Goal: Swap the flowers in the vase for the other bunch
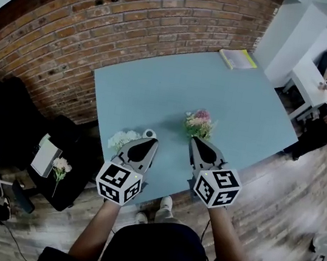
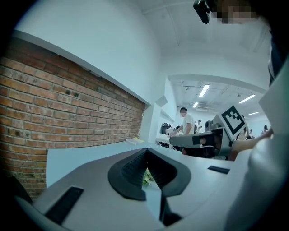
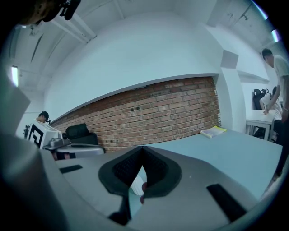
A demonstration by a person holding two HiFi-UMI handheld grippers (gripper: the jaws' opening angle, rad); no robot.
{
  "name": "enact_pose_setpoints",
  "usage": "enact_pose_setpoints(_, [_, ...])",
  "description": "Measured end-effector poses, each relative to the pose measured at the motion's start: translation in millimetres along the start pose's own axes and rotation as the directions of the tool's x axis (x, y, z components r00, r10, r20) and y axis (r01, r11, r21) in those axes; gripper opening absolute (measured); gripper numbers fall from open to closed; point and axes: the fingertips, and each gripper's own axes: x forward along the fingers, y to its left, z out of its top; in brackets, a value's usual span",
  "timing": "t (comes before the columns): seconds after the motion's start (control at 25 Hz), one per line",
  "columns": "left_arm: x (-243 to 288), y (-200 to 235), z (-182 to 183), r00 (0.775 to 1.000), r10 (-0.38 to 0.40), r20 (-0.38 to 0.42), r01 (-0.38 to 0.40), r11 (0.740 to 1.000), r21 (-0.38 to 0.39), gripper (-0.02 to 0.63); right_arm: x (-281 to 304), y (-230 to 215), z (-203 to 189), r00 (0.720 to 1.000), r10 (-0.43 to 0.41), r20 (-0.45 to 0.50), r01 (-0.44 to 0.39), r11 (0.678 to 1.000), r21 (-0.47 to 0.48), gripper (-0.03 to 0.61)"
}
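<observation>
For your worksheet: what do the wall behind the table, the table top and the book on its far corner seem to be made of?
Wall: red-brown brick with pale mortar joints, matt; possibly only a facing.
Table top: smooth, even pale blue, faint sheen, probably painted or laminated board; the core does not show.
Book: paper, judging by its yellow cover and pale page edges.

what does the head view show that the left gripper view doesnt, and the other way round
Only head view: the white bunch by the left gripper, the pink bunch at the tip of the right gripper, a third bunch left of the table. Only left gripper view: ceiling lights, green leaves in the gap behind its shut jaws. Both: table, brick wall, book, right gripper.
</observation>
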Motion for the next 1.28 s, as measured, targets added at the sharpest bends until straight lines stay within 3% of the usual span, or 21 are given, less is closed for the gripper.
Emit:
enact_pose_setpoints(0.24, [24.1,-23.5,3.6,0.996,-0.090,-0.001,0.090,0.996,-0.003,0.009,-13.9,-26.3,0.4,0.998,-0.054,0.010,0.054,0.998,0.016,0.014])
enact_pose_setpoints(0.56, [56.1,-46.5,3.7,0.990,-0.138,-0.009,0.138,0.990,0.005,0.008,-28.3,-62.6,-2.5,0.994,-0.108,0.015,0.107,0.993,0.047,0.015])
enact_pose_setpoints(0.88, [79.5,-47.1,-0.5,0.990,-0.137,-0.022,0.137,0.991,-0.009,0.008,-22.6,-90.9,-15.0,0.993,-0.119,-0.015,0.120,0.991,0.067,0.014])
enact_pose_setpoints(1.28, [105.6,-30.8,-9.2,0.992,-0.114,-0.046,0.112,0.993,-0.040,0.009,10.0,-131.0,-37.6,0.987,-0.096,-0.130,0.106,0.991,0.077,0.015])
